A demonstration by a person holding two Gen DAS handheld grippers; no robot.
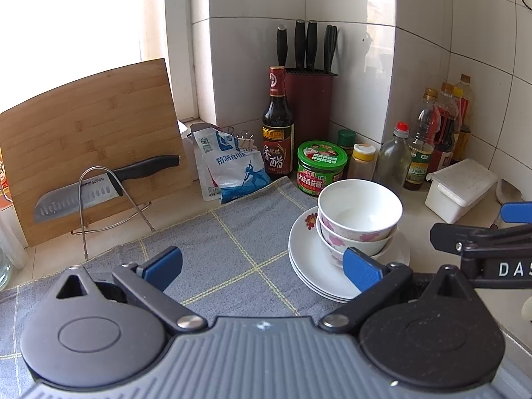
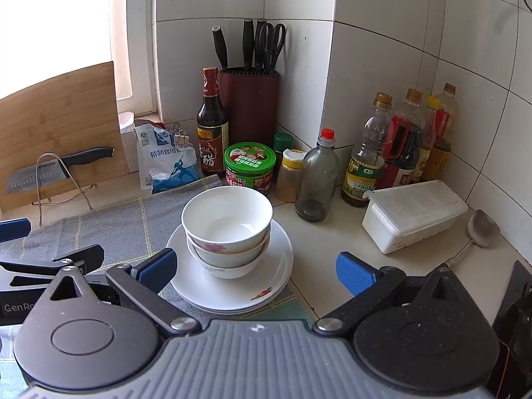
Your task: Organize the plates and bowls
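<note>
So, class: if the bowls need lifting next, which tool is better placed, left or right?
Probably the right tool: open, with the bowls almost centred ahead of it. In the left view, the bowls sit off beside the left tool's right finger, so it would need shifting sideways.

Both wrist views look down close toward the tiled corner, sharing the stacked bowls (image 1: 359,219) (image 2: 227,229)

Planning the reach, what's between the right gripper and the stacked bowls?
Only bare plate rim separates the right gripper from the bowls, seen in the right wrist view.
</note>
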